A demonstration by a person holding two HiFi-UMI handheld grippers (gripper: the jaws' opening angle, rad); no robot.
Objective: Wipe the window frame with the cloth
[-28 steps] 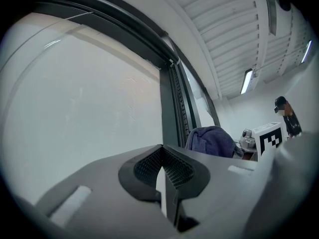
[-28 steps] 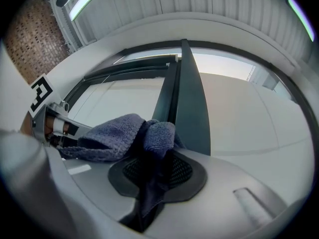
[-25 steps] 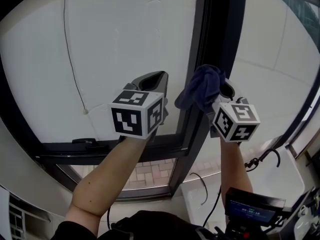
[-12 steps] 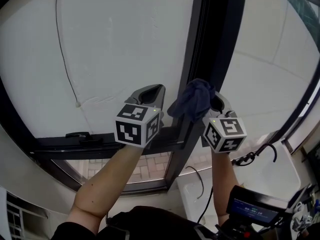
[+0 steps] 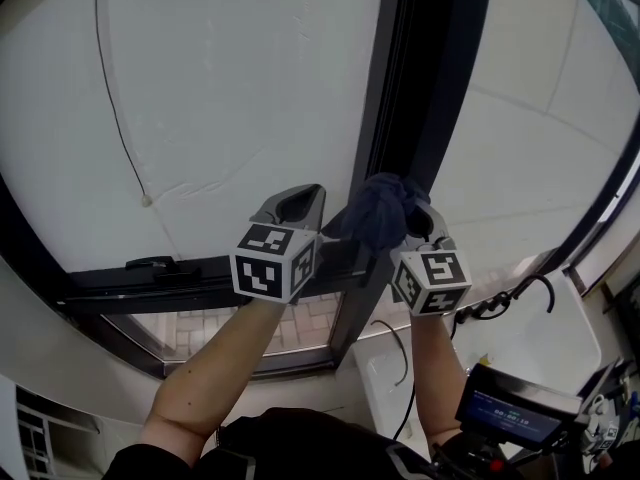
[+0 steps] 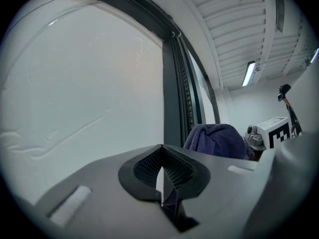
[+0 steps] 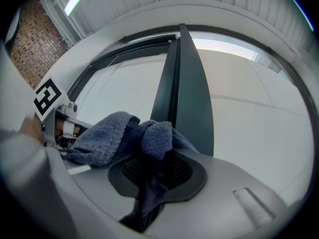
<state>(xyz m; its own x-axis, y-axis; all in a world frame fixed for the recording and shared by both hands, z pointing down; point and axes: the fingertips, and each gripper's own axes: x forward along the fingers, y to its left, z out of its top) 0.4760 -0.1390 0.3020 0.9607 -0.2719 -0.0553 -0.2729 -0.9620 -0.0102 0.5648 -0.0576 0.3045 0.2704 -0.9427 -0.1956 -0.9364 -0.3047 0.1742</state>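
The cloth [image 5: 380, 213] is dark blue terry, soft and nubbly, bunched into a loose wad with two rounded folds on top. One end of it is pinched between the jaws of the right tongs [image 5: 415, 220]. The rest spills out over them and hangs a little to the left.

The window frame [image 5: 420, 88] is dark, almost black metal. Its upright bar [image 5: 400, 118] is broad, with narrow grooved channels down its left side, and it stands tilted in the head view. A bottom rail [image 5: 190, 290] runs off leftward from the bar's lower part. The wad sits against the upright bar, just above that joint — whether it presses on the metal cannot be told.
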